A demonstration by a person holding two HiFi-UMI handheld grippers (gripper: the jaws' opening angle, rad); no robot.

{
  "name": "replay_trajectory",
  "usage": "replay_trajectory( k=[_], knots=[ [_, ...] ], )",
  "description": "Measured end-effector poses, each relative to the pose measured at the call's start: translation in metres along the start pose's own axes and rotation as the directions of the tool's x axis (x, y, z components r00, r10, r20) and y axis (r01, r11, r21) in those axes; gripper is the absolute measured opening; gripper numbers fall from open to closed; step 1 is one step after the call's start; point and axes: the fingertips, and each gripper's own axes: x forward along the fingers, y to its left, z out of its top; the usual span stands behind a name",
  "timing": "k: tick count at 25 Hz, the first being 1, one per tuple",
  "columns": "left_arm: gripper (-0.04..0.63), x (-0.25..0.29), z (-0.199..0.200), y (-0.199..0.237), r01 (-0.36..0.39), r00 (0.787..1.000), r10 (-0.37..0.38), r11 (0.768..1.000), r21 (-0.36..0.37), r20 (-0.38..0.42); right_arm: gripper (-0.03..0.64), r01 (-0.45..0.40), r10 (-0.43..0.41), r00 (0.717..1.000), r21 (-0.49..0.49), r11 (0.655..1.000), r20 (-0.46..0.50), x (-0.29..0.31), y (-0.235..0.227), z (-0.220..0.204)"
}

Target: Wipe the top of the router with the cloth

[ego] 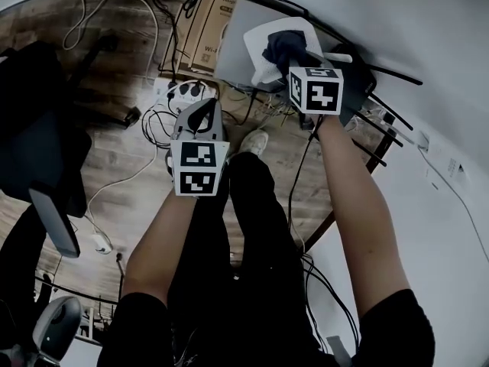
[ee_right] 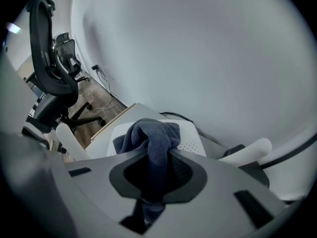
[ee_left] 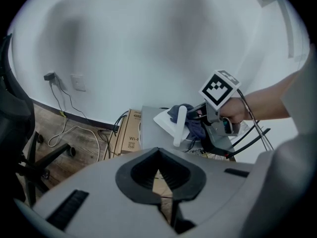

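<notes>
The right gripper (ee_right: 165,155) is pinching the dark blue cloth (ee_right: 148,135) between its fingers. The cloth is bunching up out of that grasp and lying on the router (ee_right: 194,138), over the near part of its white top. In the head view the right gripper (ego: 299,63) is reaching over the router (ego: 263,40), with the cloth (ego: 284,46) covering the middle of the top. One white antenna (ee_right: 250,150) is sticking out to the right of the router. The router is sitting on a grey surface (ego: 235,29), and a cardboard box (ego: 200,30) is standing just left of the router against the wall.

The left gripper (ee_left: 158,155) is hanging well short of the router (ee_left: 166,119), over the wooden floor (ego: 114,151). Its fingers are clenched together at the tips with nothing between them.
</notes>
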Motion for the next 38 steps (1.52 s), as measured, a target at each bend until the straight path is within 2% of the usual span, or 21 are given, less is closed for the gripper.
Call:
replay_trajectory(
  k=[10, 17, 20, 24, 30, 34, 38],
  knots=[
    [-0.006, 0.0, -0.002, -0.003, 0.006, 1.0, -0.006, 1.0, 0.007, 0.0, 0.04, -0.011, 0.015, 1.0, -0.168, 0.986, 0.02, -0.004, 0.026, -0.002],
    [-0.006, 0.0, 0.0, 0.0, -0.005, 1.0, 0.005, 1.0, 0.022, 0.018, 0.04, -0.065, 0.078, 0.995, -0.202, 0.977, 0.058, -0.01, 0.045, -0.011],
    [-0.006, -0.001, 0.005, 0.005, -0.02, 0.999, 0.02, 1.0, 0.019, 0.032, 0.04, -0.071, 0.085, 0.993, -0.155, 0.985, 0.086, -0.012, 0.047, -0.015],
    [-0.006, -0.002, 0.015, 0.008, -0.018, 0.999, 0.017, 0.999, 0.032, 0.042, 0.04, -0.07, 0.074, 0.991, -0.04, 0.997, 0.108, -0.015, 0.046, -0.019],
    [-0.006, -0.001, 0.028, 0.008, -0.013, 0.998, 0.009, 0.998, 0.053, 0.067, 0.04, 0.022, -0.04, 0.98, 0.094, 0.995, 0.193, -0.033, 0.045, -0.035],
    [-0.006, -0.009, 0.043, 0.007, -0.035, 0.99, 0.027, 0.998, 0.058, 0.141, 0.04, 0.089, -0.127, 0.936, 0.131, 0.987, 0.329, -0.072, 0.052, -0.03],
    [-0.006, -0.024, 0.059, -0.004, -0.022, 0.98, 0.005, 0.996, 0.081, 0.201, 0.041, 0.12, -0.165, 0.884, 0.129, 0.984, 0.438, -0.118, 0.067, -0.021]
  ],
)
